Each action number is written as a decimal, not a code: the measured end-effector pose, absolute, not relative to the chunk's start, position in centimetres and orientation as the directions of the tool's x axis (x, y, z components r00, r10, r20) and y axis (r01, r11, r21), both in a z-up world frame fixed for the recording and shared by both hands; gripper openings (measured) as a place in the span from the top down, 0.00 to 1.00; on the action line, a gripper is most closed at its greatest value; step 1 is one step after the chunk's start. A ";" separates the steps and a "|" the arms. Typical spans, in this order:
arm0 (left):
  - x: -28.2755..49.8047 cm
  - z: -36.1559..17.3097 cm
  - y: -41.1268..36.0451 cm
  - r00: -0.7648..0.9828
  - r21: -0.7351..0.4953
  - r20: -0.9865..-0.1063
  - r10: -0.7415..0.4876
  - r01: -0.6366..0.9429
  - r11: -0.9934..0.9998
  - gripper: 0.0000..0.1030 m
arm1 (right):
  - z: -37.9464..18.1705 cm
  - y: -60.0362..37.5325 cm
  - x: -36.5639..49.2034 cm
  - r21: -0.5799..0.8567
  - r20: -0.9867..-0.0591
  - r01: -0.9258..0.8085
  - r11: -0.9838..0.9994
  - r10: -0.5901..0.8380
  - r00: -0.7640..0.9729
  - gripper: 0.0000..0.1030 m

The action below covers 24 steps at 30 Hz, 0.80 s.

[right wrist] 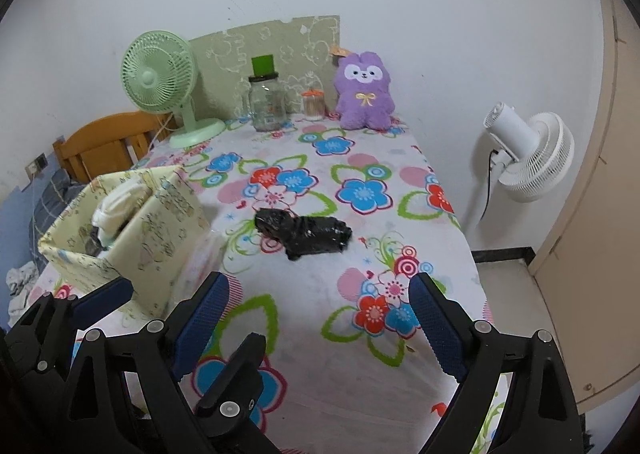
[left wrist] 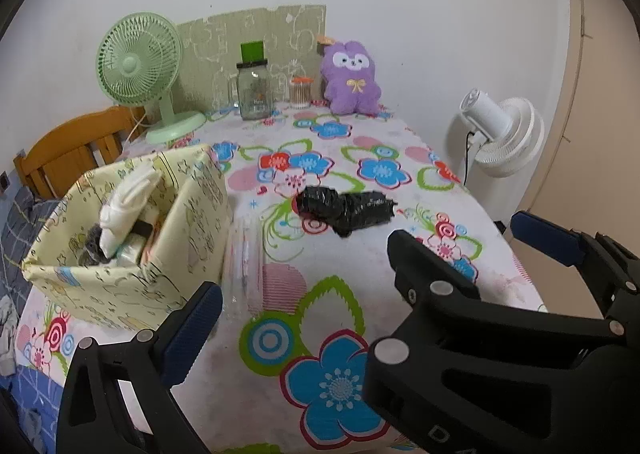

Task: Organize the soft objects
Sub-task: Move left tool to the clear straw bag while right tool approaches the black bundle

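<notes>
Both grippers, left gripper (left wrist: 304, 310) and right gripper (right wrist: 320, 318), gape wide and empty; the glossy black bundle (right wrist: 303, 233) at twelve o'clock could slip from either pinch.

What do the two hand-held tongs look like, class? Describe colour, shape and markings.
Both tongs, left and right, have angular black plastic linkage frames with round silver rivets. Their fingers carry textured dark-blue pads. Part of some white lettering shows on one black frame. No cables or sleeves are visible.
</notes>
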<state>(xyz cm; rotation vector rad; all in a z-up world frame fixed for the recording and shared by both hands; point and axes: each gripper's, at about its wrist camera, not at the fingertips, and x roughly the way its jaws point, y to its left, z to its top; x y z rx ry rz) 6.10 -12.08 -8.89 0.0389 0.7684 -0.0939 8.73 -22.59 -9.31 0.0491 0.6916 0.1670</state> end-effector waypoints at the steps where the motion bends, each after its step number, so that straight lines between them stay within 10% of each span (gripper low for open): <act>1: 6.2 -9.2 -12.2 0.711 0.006 -0.700 -0.061 0.091 0.996 0.00 | -9.6 -22.6 8.9 0.098 -0.633 -0.135 0.986 0.166 0.756 0.09; 24: 9.9 -13.7 -10.8 0.654 0.036 -0.753 0.063 -0.055 0.998 0.06 | -14.0 -21.7 13.2 0.095 -0.705 -0.115 0.989 0.148 0.693 0.09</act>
